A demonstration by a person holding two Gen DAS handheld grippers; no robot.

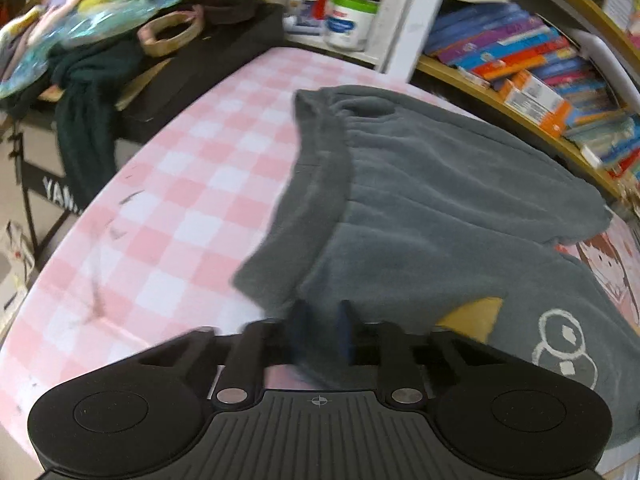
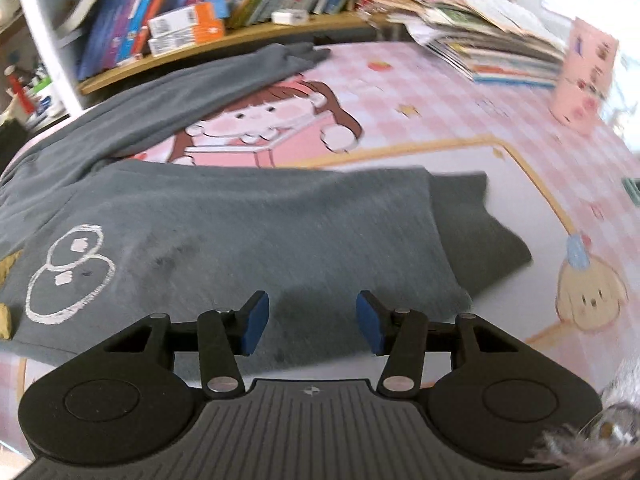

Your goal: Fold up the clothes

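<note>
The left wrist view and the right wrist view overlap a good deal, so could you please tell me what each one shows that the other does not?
Only the left wrist view shows the left gripper shut on the grey trousers near the waistband, and the dark clothes heaped beyond. Only the right wrist view shows the open right gripper above a trouser leg, the leg hems and the stacked magazines. Both show the white ring print, pink checked cloth and bookshelf.

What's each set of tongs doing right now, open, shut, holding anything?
Left tongs: closed on the waistband edge of the grey trousers.
Right tongs: open, empty, hovering over a trouser leg.
</note>
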